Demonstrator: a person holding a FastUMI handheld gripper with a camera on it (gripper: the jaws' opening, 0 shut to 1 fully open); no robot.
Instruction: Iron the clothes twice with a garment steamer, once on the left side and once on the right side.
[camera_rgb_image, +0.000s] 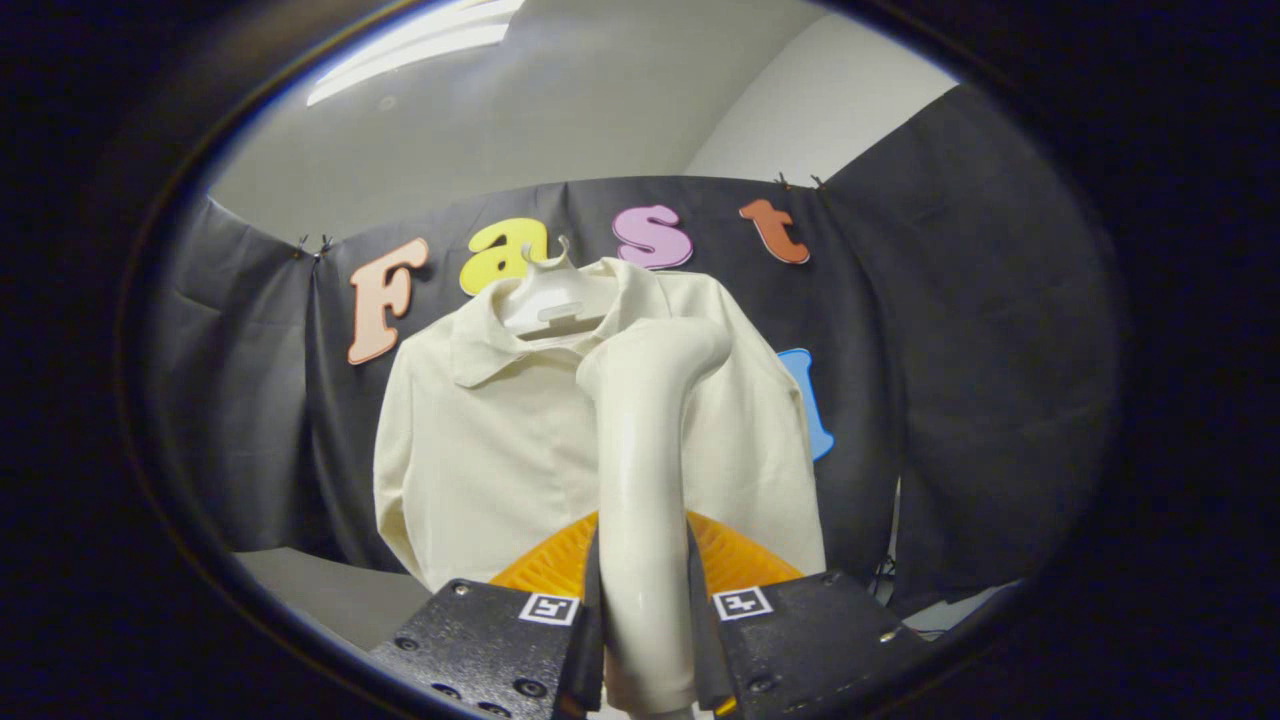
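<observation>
A cream collared shirt (490, 440) hangs on a white hanger (548, 295) against the black cloth wall (240, 400), beyond the fingers. In front of its middle rises the white garment steamer (645, 450), upright, its bent head turned toward the right half of the shirt's chest. The gripper (645, 620) is closed on the steamer's handle, a finger pressing each side. An orange ribbed object (740, 560) sits just behind the fingers.

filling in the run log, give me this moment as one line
fingers: shut on steamer handle | garment steamer: upright, head by right side of shirt collar | shirt: cream, on hanger | pass: contact unclear
</observation>
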